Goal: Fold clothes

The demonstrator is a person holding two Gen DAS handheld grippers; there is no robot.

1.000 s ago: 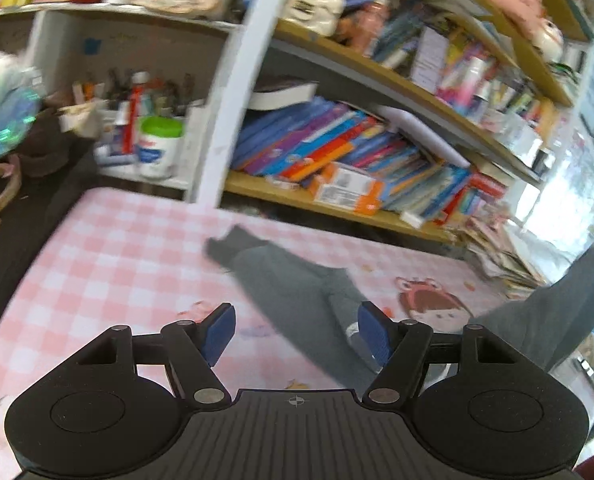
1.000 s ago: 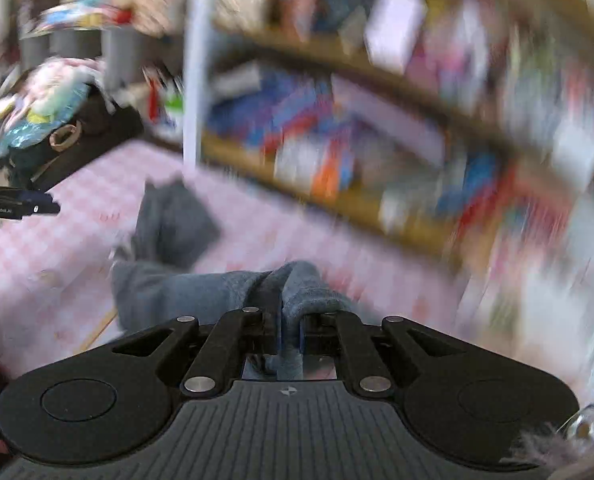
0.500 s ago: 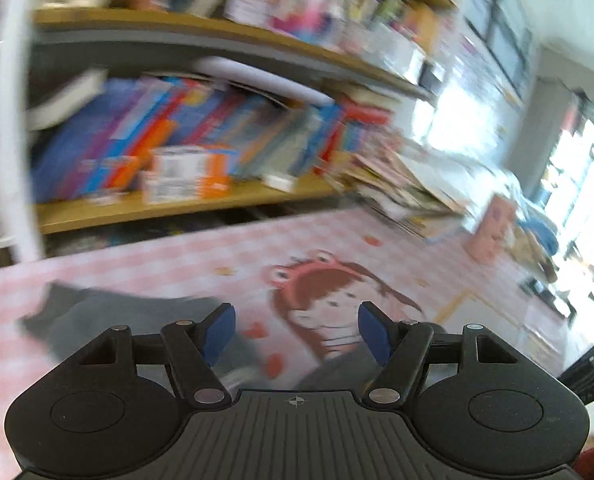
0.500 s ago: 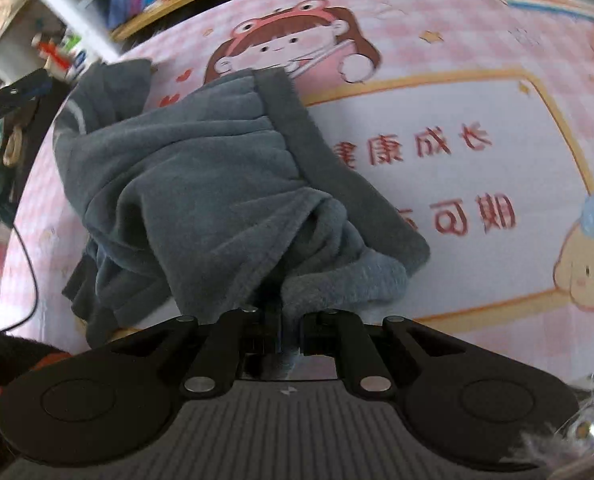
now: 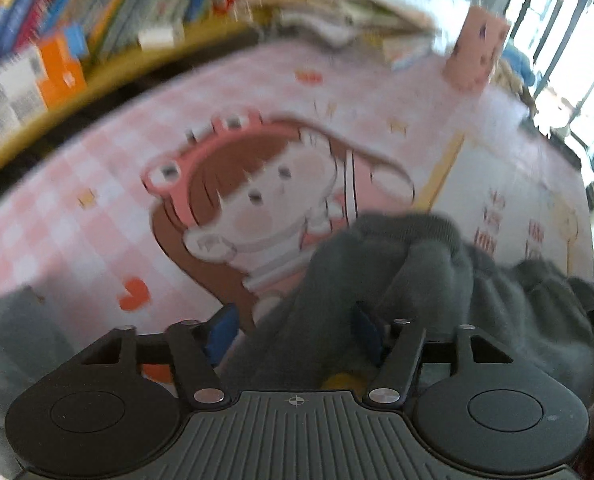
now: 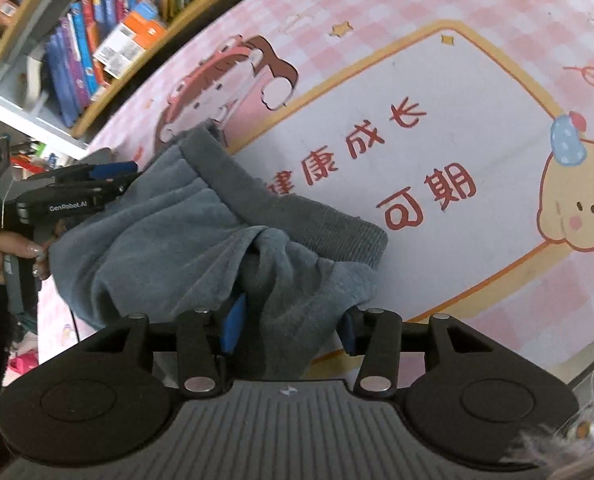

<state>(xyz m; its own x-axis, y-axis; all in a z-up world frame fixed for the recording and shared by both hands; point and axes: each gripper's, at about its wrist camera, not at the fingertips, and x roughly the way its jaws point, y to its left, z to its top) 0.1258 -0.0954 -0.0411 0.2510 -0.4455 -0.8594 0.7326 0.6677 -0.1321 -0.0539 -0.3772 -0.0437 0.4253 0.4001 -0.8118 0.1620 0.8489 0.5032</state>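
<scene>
Grey sweatpants (image 6: 185,240) lie bunched on the pink checked mat (image 6: 477,92), waistband toward the printed Chinese text. My right gripper (image 6: 291,326) is open, its blue pads either side of a fold of the grey cloth. My left gripper (image 5: 295,330) is open too, with the grey pants (image 5: 409,280) lying between its fingers. The left gripper also shows in the right wrist view (image 6: 113,178), at the far left edge of the pants.
A bookshelf (image 6: 97,40) full of books runs along the far side of the mat. A pink box (image 5: 475,50) stands at the mat's far corner. The mat's near edge (image 6: 577,368) drops off at the lower right.
My right gripper has opened and let go of the pants, which now rest on the mat. My left gripper has swung right and come down over the pants, still open.
</scene>
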